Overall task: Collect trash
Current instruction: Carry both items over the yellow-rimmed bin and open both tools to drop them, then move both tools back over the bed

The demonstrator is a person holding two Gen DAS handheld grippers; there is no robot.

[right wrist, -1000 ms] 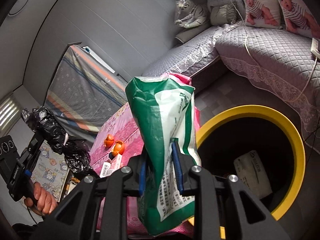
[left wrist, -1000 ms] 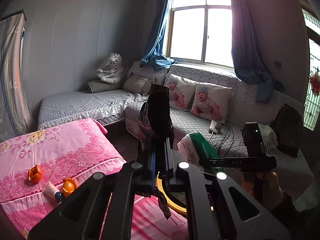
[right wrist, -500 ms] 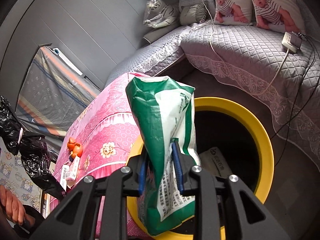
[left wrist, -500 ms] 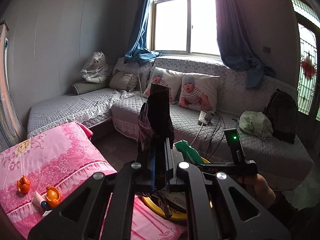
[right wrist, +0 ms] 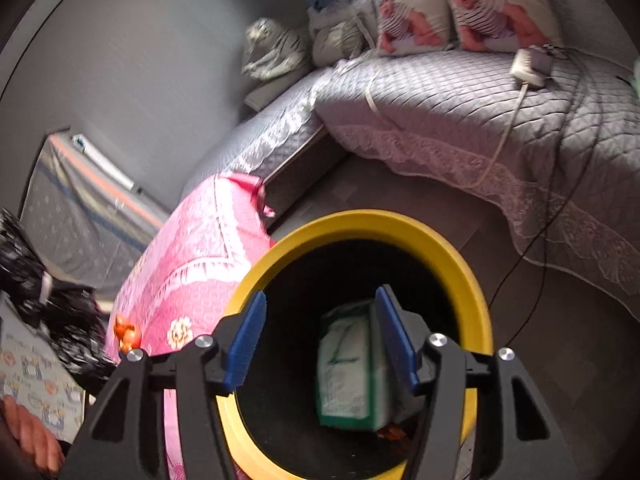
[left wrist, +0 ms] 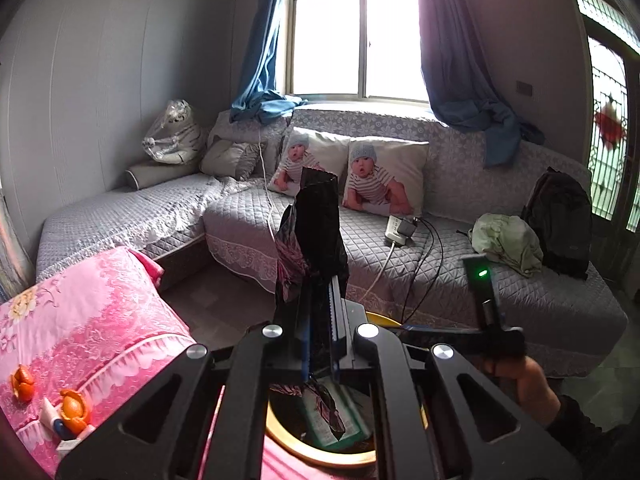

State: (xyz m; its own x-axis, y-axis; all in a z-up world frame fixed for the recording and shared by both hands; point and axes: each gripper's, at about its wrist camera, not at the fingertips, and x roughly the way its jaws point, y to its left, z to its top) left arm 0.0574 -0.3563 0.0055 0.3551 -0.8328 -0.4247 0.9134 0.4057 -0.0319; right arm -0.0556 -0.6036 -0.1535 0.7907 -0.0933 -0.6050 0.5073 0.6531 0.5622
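My left gripper [left wrist: 320,312] is shut on a crumpled black plastic bag [left wrist: 316,232], which sticks up between its fingers above the yellow-rimmed bin [left wrist: 320,456]. My right gripper [right wrist: 320,320] hangs over that bin [right wrist: 360,220]; its jaws are opening and its blue pads [right wrist: 244,340] press on nothing. The green-and-white bag [right wrist: 348,372] lies loose inside the bin below them, and it also shows in the left wrist view [left wrist: 332,424]. In the right wrist view the black bag [right wrist: 48,312] is at the far left.
A pink-covered table [left wrist: 92,312] stands left of the bin with orange peels [left wrist: 72,408] and small scraps on it. Behind is a grey quilted sofa [left wrist: 440,272] with pillows, a power strip [left wrist: 400,228] with cables trailing to the floor, and a backpack [left wrist: 560,220].
The right gripper's jaws have parted and the green-and-white bag has dropped from them into the bin. Both grippers have come closer over the bin, the black bag still clamped.
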